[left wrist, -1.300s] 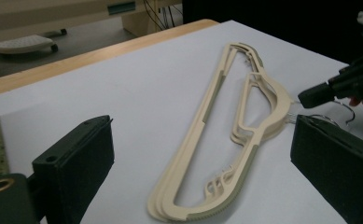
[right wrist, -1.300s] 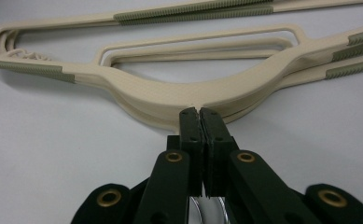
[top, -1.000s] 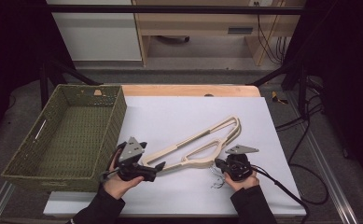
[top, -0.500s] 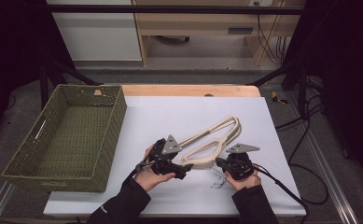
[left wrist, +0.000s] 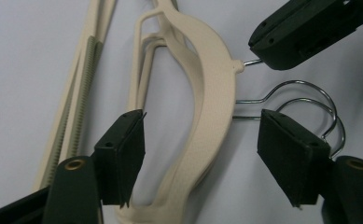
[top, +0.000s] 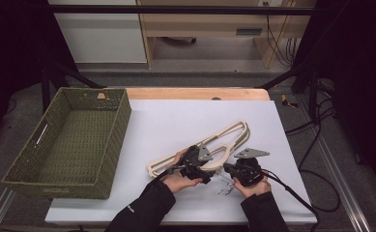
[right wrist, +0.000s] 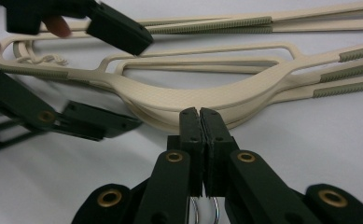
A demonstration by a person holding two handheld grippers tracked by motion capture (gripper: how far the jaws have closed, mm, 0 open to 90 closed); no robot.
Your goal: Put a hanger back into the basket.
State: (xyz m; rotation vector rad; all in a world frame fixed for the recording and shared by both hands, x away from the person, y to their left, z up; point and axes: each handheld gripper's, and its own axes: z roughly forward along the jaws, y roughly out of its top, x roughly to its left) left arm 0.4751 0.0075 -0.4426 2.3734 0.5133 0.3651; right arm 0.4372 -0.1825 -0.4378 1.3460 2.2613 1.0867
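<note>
A stack of cream plastic hangers (top: 224,137) lies on the white table, with the metal hooks (top: 224,186) toward the near edge. My right gripper (top: 228,170) is shut on the hook wire (right wrist: 205,212) just below the hangers' neck (right wrist: 207,98). My left gripper (top: 213,165) stands open astride the curved middle of the hangers (left wrist: 212,93). Its jaws have just been closing, and both pads (left wrist: 128,149) still stand clear of the plastic. The hooks (left wrist: 310,95) show beside its far pad, and the right gripper's jaws (left wrist: 305,32) lie beyond them.
A green woven basket (top: 120,130) stands at the table's left with nothing visible in it. Cables (top: 296,193) trail off the right gripper toward the table's right edge. Shelving and cabinets stand beyond the far edge.
My left gripper has moved right, from near the basket to the hangers' middle, and its jaws have narrowed around it. The right gripper and the hangers have stayed put.
</note>
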